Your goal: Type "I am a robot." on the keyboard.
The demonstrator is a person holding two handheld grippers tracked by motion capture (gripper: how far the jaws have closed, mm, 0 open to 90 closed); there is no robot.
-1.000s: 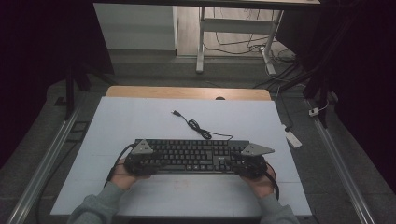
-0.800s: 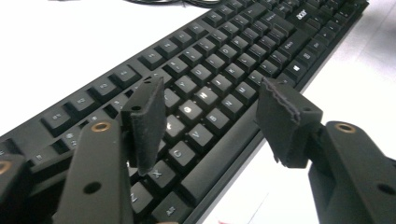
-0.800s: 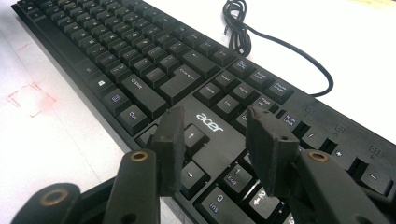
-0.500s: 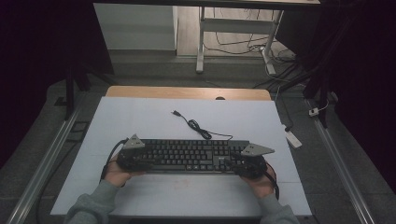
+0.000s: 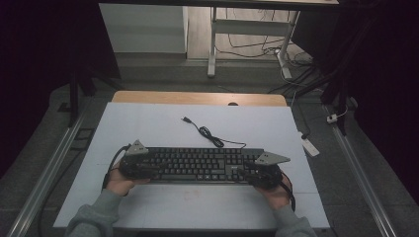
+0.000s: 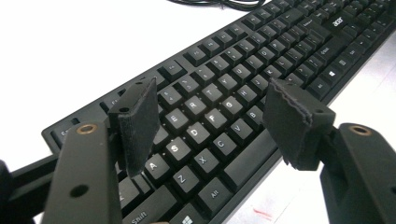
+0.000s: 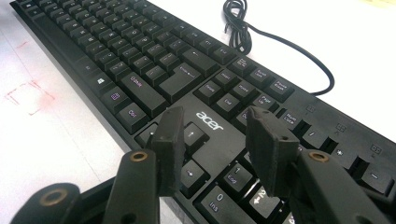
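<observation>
Keyboard [image 5: 197,165] lies flat and square across the near half of the white table [image 5: 148,123], its long side parallel to the near edge, with its cable [image 5: 210,136] snaking off toward the far edge. The left gripper [image 5: 143,168] sits at the keyboard's left end and its jaws have just been opening; in the left gripper view they stand well apart above the letter keys with the pads [image 6: 137,121] clear of the keyboard [image 6: 243,79], so nothing is clamped. The right gripper [image 5: 252,173] rests at the right end, its jaws likewise apart over the arrow keys and number pad of the keyboard [image 7: 187,70], pressing on nothing. By my reading the keyboard is already set down and being let go (whether this is its final place I cannot tell), so what seems left is mainly drawing both grippers away. Room is generous: bare table stretches behind the keyboard to the far edge, a narrower strip lies between it and the near edge, and both side edges are well apart from the keyboard's ends.
</observation>
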